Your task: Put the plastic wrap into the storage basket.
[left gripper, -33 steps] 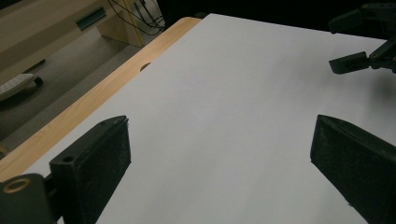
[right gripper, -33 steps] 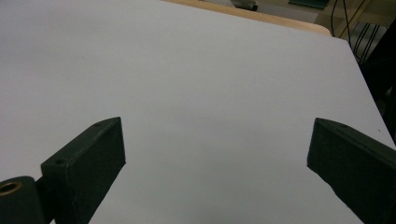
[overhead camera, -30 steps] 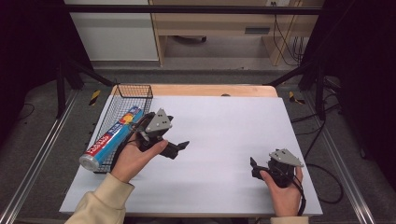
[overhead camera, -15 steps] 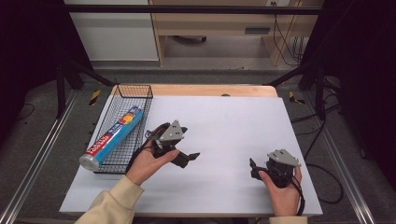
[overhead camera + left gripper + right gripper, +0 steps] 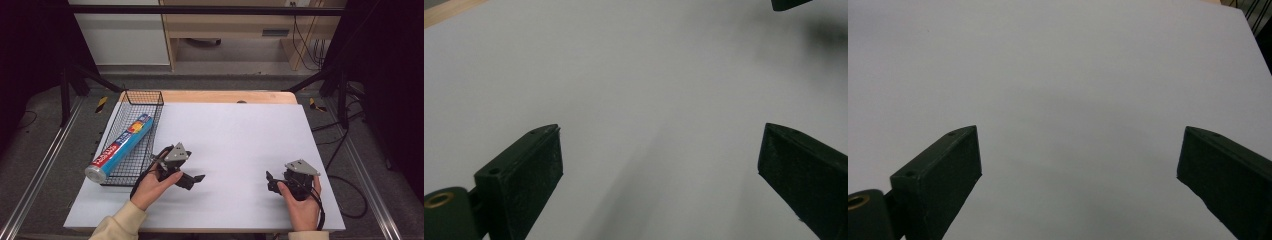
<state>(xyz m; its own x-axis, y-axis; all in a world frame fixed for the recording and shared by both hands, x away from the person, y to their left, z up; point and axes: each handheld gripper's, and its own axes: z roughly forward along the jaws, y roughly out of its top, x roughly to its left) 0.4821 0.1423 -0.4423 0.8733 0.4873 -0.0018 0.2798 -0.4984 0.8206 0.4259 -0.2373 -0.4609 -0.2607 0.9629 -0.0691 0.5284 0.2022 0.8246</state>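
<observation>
From above, the foil box (image 5: 119, 147) lies slantwise in the wire basket (image 5: 134, 135) at the bench's (image 5: 240, 135) left edge, its near end poking past the basket's rim. The left gripper (image 5: 192, 180) sits just right of the basket, the right gripper (image 5: 270, 181) well apart near the front. Each gripper's own camera shows its jaws spread wide over bare white bench, holding nothing.

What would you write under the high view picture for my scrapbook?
Two hands each hold an open claw, left claw and right claw, over a white table, beside a foil roll box in a wire basket.
</observation>
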